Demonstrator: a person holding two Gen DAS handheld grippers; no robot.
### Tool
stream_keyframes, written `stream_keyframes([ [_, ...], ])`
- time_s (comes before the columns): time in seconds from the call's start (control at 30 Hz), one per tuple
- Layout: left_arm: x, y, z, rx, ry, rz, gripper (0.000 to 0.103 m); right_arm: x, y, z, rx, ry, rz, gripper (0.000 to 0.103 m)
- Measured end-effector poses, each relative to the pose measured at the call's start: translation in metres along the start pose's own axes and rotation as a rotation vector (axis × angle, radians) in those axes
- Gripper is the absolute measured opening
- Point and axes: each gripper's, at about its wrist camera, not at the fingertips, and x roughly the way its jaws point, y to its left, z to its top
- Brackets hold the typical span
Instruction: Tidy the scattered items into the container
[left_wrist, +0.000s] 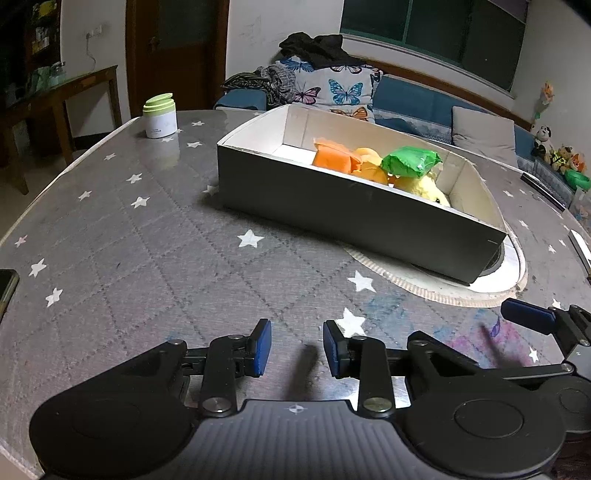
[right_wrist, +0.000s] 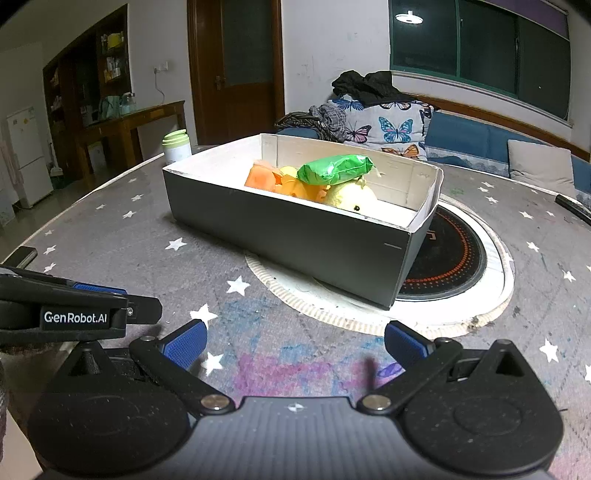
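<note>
A dark cardboard box (left_wrist: 332, 210) (right_wrist: 295, 240) with white inner walls stands in the middle of the table. Inside it lie an orange pack (left_wrist: 330, 157) (right_wrist: 260, 177), a green packet (left_wrist: 410, 160) (right_wrist: 334, 168) on top, and a yellow plush toy (left_wrist: 424, 184) (right_wrist: 352, 195). My left gripper (left_wrist: 297, 349) hovers over the cloth in front of the box, open by a narrow gap, holding nothing. My right gripper (right_wrist: 295, 343) is wide open and empty, near the table's front; one of its fingers (left_wrist: 528, 315) shows at the right of the left wrist view.
A white jar with a green lid (left_wrist: 159, 116) (right_wrist: 176, 147) stands at the table's far left. The box rests partly on a round hotplate inset (right_wrist: 454, 258). A phone (left_wrist: 7, 286) lies at the left edge. A sofa with a butterfly cushion (left_wrist: 332, 86) is behind.
</note>
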Motion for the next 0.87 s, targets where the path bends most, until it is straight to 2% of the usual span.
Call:
stream_keyframes([
  [0.87,0.009,-0.003,0.008,0.014,-0.004,-0.007,0.032,0.014,0.003,0.007,-0.006,0.014,0.008,0.103],
])
